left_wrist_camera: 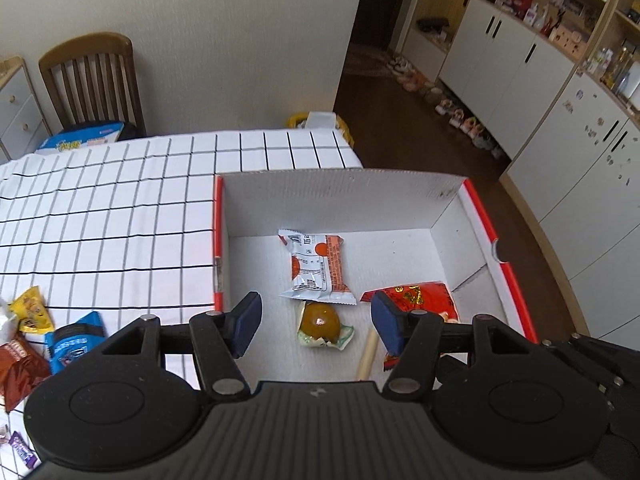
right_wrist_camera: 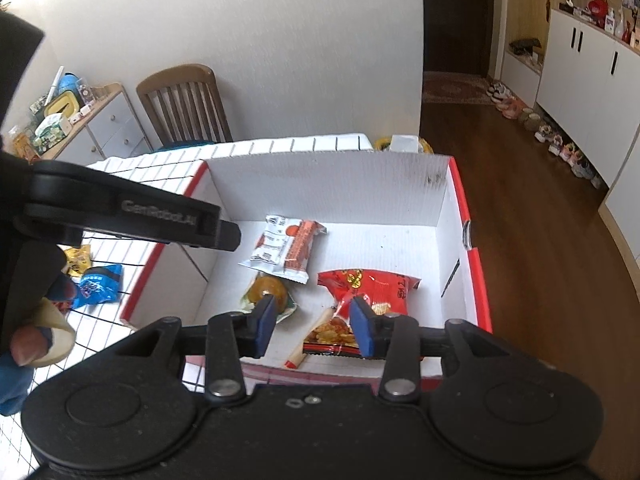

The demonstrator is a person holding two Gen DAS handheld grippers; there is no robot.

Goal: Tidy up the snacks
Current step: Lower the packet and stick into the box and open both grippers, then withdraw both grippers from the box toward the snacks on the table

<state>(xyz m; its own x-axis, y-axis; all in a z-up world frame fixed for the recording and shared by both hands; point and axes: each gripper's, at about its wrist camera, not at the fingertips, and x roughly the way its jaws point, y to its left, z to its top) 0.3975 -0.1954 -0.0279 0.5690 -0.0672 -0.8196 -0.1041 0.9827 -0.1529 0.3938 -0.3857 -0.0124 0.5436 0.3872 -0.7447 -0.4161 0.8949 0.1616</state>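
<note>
We have both tools over the white box (left_wrist_camera: 340,196) at the desk's right end, and neither holds anything. The left tool (left_wrist_camera: 316,320) stands about half open with only air between its blue pads. The right tool (right_wrist_camera: 312,326) is parted less widely, its pads clear of the wrappers below.

Four snacks lie on the box floor: a white-and-orange packet (left_wrist_camera: 318,270) towards the back, a brown round sweet in a clear wrapper (left_wrist_camera: 322,322) just in front of it, a red bag (right_wrist_camera: 368,288) to the right, and a pale stick (right_wrist_camera: 316,332) between sweet and bag. So the drop-off step looks finished, in our judgement, and the fetch step comes next.

More snacks wait on the checked desk (left_wrist_camera: 120,208) to the left of the box: a yellow packet (left_wrist_camera: 32,310), a blue packet (left_wrist_camera: 74,346) and a brown packet (left_wrist_camera: 18,368), close together near the front edge.

The next move calls for lifting clear of the red-edged left wall, then swinging left and down. The desk beyond those packets is bare, so approach room is good. The box sits at the desk's far right corner with floor beyond, so we should avoid nudging it that way.
</note>
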